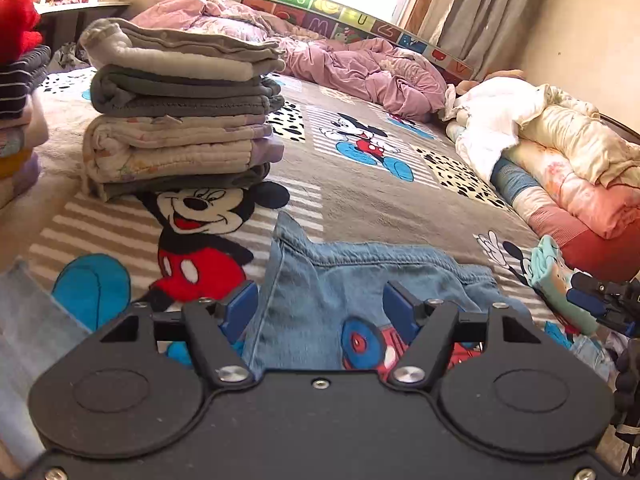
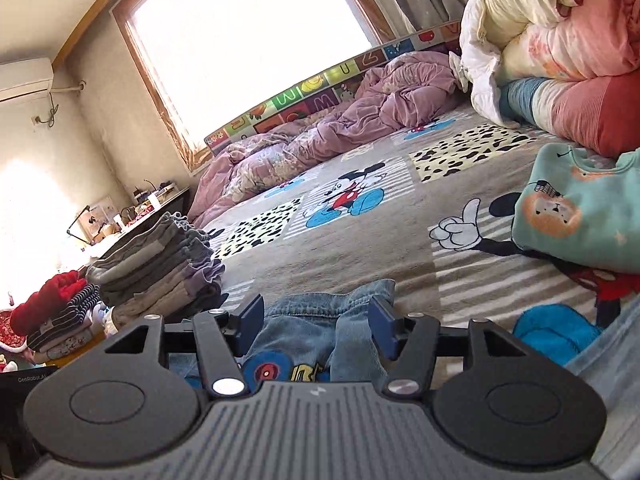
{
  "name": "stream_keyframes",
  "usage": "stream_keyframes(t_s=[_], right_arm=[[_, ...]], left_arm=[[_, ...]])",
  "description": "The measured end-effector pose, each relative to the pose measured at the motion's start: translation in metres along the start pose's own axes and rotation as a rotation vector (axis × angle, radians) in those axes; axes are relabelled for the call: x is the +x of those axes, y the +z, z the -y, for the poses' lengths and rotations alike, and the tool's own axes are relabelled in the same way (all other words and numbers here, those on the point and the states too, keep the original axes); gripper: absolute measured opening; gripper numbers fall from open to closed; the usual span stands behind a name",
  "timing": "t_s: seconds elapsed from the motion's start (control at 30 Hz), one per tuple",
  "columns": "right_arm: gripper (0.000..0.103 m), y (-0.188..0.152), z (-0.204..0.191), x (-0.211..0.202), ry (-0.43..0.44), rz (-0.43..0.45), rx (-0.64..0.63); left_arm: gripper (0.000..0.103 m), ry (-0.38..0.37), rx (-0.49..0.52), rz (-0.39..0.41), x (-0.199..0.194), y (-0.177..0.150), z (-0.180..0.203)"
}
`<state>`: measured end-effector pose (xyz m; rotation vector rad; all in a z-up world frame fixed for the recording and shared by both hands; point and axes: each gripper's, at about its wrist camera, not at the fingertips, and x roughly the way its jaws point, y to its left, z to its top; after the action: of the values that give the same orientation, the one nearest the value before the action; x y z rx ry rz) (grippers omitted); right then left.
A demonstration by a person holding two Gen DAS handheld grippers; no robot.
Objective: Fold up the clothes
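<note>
Stacks (image 1: 180,108) folded at ten o'clock, denim jacket (image 1: 352,280) unfolded between spread left gripper (image 1: 320,308) and right gripper (image 2: 316,320).

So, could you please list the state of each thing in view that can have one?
Left gripper: open, denim between the jaws.
Right gripper: open, denim between the jaws.
Denim garment: unfolded, rumpled on the blanket.
Grey stack: folded.
Mint sweater: loosely laid, not neatly folded.
Pink duvet: crumpled.
</note>
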<state>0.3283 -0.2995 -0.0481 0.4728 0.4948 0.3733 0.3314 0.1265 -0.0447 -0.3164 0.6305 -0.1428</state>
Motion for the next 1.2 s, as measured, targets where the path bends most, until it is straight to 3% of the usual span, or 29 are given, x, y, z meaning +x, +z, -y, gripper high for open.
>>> stream_keyframes(t_s=[0.1,0.17,0.23,0.33,0.4,0.43,0.47,0.5,0.53,0.57,0.63,0.7,0.77,0.8,1.0,1.2], right_arm=[[0.066,0.024,0.024,0.048,0.017,-0.117,0.051],[0.067,0.031,0.039,0.078,-0.026,-0.181,0.041],[0.067,0.029,0.057,0.103,-0.013,-0.236,0.109],[0.067,0.018,0.079,0.125,-0.011,-0.279,0.209],[0.068,0.011,0.090,0.134,0.003,-0.280,0.253],[0.068,0.010,0.093,0.137,0.025,-0.276,0.273],[0.064,0.008,0.095,0.139,0.060,-0.275,0.289],[0.055,0.007,0.095,0.143,0.101,-0.285,0.296],[0.015,0.007,0.095,0.145,0.139,-0.297,0.300],[0.016,0.010,0.093,0.141,0.169,-0.289,0.301],[0.016,0.024,0.089,0.117,0.225,-0.192,0.311],[0.016,0.033,0.084,0.112,0.204,-0.169,0.231],[0.017,0.025,0.090,0.137,0.088,-0.279,0.163],[0.017,0.019,0.095,0.148,0.044,-0.327,0.154],[0.016,0.003,0.117,0.146,0.097,-0.281,0.243],[0.018,0.005,0.110,0.143,0.083,-0.262,0.217]], left_arm=[[0.066,-0.022,-0.040,-0.033,0.039,0.020,-0.019],[0.066,-0.051,-0.072,-0.051,0.059,0.025,-0.030],[0.066,-0.083,-0.105,-0.077,0.076,0.026,-0.039],[0.064,-0.101,-0.144,-0.119,0.097,0.026,-0.051],[0.058,-0.139,-0.197,-0.136,0.106,0.026,-0.060],[0.048,-0.164,-0.227,-0.140,0.110,0.026,-0.064],[0.016,-0.179,-0.248,-0.139,0.112,0.025,-0.066],[0.007,-0.195,-0.269,-0.138,0.114,0.024,-0.069],[0.006,-0.228,-0.308,-0.131,0.113,0.024,-0.073],[0.006,-0.297,-0.388,-0.112,0.108,0.024,-0.083],[0.006,-0.420,-0.532,-0.076,0.099,0.024,-0.102],[0.007,-0.433,-0.615,-0.125,0.114,0.016,-0.115],[0.009,-0.398,-0.697,-0.202,0.132,-0.003,-0.127],[0.009,-0.412,-0.713,-0.201,0.131,-0.003,-0.130],[0.009,-0.426,-0.734,-0.196,0.128,-0.001,-0.137],[0.009,-0.423,-0.738,-0.172,0.129,0.000,-0.138]])
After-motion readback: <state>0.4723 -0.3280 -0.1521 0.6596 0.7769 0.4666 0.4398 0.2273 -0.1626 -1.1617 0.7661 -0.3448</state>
